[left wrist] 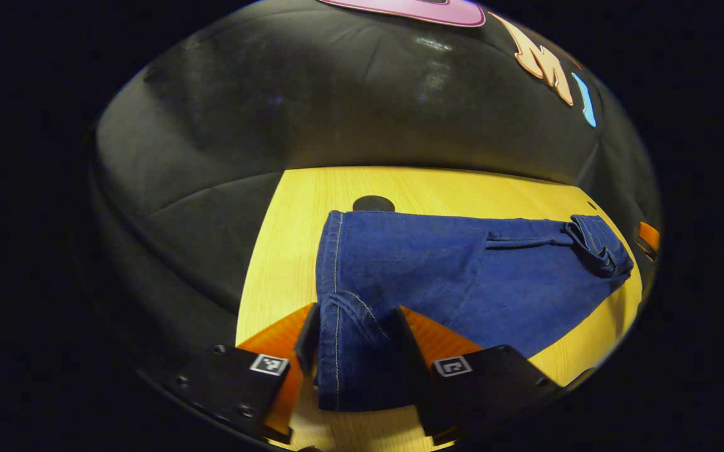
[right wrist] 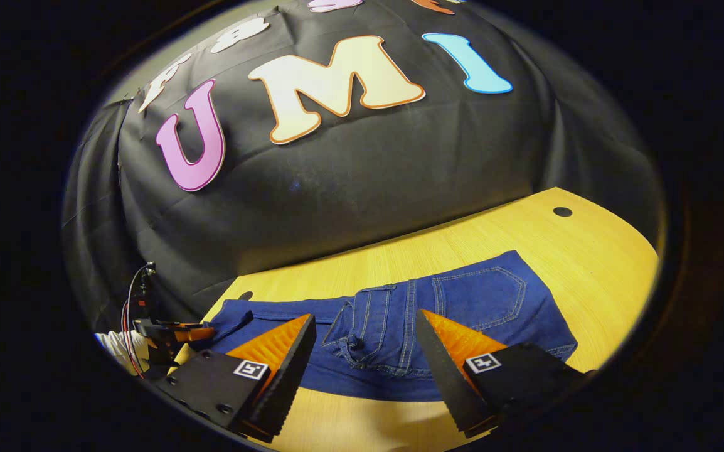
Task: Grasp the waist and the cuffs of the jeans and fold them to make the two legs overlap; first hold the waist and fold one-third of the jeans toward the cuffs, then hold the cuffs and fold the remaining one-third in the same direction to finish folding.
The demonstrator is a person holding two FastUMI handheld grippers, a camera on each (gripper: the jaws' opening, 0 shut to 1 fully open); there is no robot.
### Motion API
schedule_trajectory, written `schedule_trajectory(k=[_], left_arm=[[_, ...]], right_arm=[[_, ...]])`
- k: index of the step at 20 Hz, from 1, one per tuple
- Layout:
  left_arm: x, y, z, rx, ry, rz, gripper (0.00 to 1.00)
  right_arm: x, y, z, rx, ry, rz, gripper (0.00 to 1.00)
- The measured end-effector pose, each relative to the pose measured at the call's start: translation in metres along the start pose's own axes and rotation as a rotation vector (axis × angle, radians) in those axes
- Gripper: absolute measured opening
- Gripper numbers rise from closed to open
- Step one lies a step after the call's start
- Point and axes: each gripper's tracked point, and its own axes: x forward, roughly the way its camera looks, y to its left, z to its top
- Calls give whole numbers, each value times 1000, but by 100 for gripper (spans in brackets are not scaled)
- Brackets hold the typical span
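Blue jeans [left wrist: 462,276] lie flat along the wooden tabletop [left wrist: 287,251], legs already overlapped, as I line up both ends for the first fold. My left gripper [left wrist: 352,339] straddles the cuff end near one table edge, fingers spread with denim between them; whether the pads pinch it, I cannot tell. My right gripper [right wrist: 365,351] hangs released above the waist. The right gripper view adds the back pocket [right wrist: 481,298] and the other gripper [right wrist: 170,333] at the far cuffs.
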Motion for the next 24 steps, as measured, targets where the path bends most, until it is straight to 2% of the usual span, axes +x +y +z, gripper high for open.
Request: schedule_trajectory(k=[1, 2, 4, 5, 7, 8, 9, 14, 17, 24], left_arm=[[0, -10, 2, 6, 9, -24, 63], [1, -21, 8, 8, 7, -43, 45], [6, -23, 10, 10, 10, -18, 9], [6, -23, 11, 24, 28, -2, 5], [1, -26, 20, 36, 24, 20, 0], [-7, -35, 28, 23, 17, 8, 0], [-16, -43, 45, 8, -26, 7, 0], [-49, -119, 108, 22, -128, -60, 0], [-65, -176, 130, 39, -156, -107, 0], [-81, -279, 166, 50, -207, -202, 0]], right_arm=[[0, -1, 0, 1, 3, -1, 98], [-1, -2, -1, 5, 5, 1, 98], [-2, -2, 2, 12, 2, 11, 98], [-3, 0, 6, 13, -2, 20, 98], [-10, -1, 15, 2, -17, 34, 98], [-14, -2, 20, -2, -24, 40, 98], [-17, -4, 25, -5, -31, 45, 98], [-38, -17, 45, 4, -43, 76, 98], [-55, -31, 55, 8, -48, 92, 98], [-91, -74, 66, 35, -40, 111, 98]])
